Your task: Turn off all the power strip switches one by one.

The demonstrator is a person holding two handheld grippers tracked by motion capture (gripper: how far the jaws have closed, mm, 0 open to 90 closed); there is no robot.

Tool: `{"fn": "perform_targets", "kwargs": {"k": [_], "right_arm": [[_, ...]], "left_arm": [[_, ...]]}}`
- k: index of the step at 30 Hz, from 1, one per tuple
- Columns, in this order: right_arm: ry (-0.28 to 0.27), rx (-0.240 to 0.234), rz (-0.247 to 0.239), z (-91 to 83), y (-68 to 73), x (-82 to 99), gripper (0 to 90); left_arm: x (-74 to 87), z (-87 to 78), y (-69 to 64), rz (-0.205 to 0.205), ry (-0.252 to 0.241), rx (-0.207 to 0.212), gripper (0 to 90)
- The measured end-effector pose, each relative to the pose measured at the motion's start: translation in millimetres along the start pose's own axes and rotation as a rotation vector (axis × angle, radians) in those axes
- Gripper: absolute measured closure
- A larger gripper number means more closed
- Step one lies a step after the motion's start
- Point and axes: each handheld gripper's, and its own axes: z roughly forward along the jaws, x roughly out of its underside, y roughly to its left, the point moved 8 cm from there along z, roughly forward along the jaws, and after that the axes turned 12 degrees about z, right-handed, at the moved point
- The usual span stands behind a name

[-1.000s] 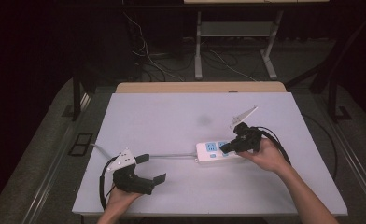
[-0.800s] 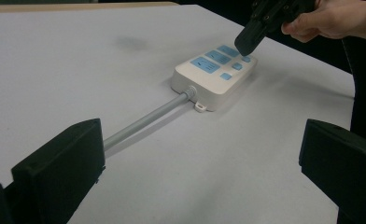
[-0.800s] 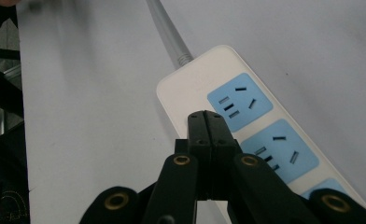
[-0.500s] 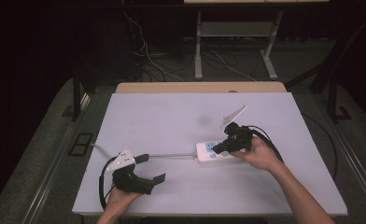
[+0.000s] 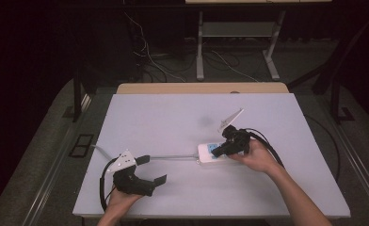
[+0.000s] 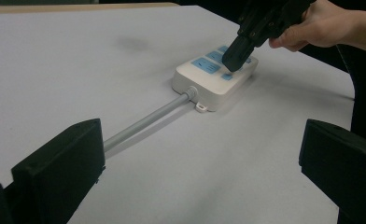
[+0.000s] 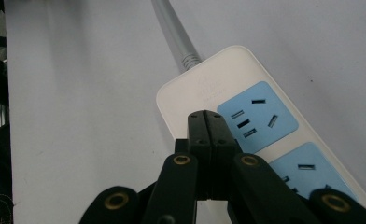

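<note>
White power strip (image 5: 214, 154) with blue sockets lies flat on the desk (image 5: 173, 117), right of centre, grey cord (image 5: 173, 157) running left toward the left hand-held gripper (image 5: 150, 169). Right hand-held gripper (image 5: 219, 150) is clenched, jaws pressed together with nothing between, tip down on the strip's top edge by the small blue switch (image 6: 226, 77) beside the sockets; exact contact hard to confirm. Left hand-held gripper is released, jaws wide apart, resting on the desk near the cord's far end, not touching the strip.

Step in hand looks like pressing the switch with the closed tip. To do it well: keep jaws clenched so the tip is one firm point, centre it on the switch and not on a socket face, push straight down so the light strip doesn't skid or tip. The left could pin the cord or strip end if it slides.
</note>
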Motion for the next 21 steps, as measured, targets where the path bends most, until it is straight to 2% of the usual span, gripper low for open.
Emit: {"fn": "perform_targets", "kwargs": {"k": [10,13,19,21], "right_arm": [[0.009,0.006,-0.009,6.5,-0.6,0.5,90.0],[0.015,0.029,-0.023,5.8,-1.1,0.6,90.0],[0.014,0.027,-0.001,2.8,-6.2,4.4,90.0],[0.000,0.012,0.009,2.7,-6.4,5.4,90.0]], "left_arm": [[-0.1,-0.4,0.3,0.003,0.000,-0.001,0.0],[-0.1,-0.2,-0.3,0.003,0.001,0.000,0.0],[-0.2,0.3,-0.9,0.006,0.003,0.002,0.0],[-0.1,0.5,-0.8,0.006,0.003,0.002,0.0]]}}
